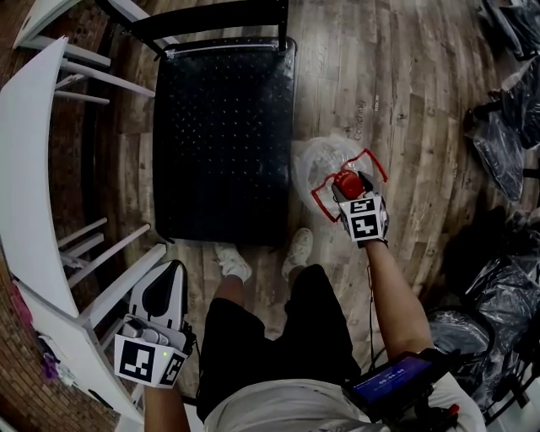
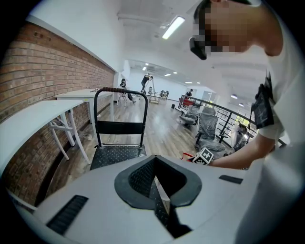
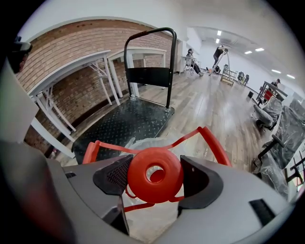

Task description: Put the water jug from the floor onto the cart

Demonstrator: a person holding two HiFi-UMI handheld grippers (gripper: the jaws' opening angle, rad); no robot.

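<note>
The water jug (image 1: 323,160), clear with a red cap (image 1: 348,180) and a red handle (image 1: 374,163), stands on the wooden floor just right of the black platform cart (image 1: 224,126). My right gripper (image 1: 348,189) reaches down over its top. In the right gripper view the cap (image 3: 143,185) fills the gap between the jaws of my right gripper (image 3: 155,177), and both pads touch its rim. The cart (image 3: 128,121) lies beyond it. My left gripper (image 1: 171,274) hangs at the lower left with its jaws together and nothing in them; my left gripper (image 2: 155,180) faces the cart (image 2: 116,155).
White tables (image 1: 34,169) line the brick wall left of the cart. Black wrapped chairs (image 1: 506,143) stand at the right. The person's feet (image 1: 232,261) are at the cart's near edge. Its upright push handle (image 1: 211,21) is at the far end.
</note>
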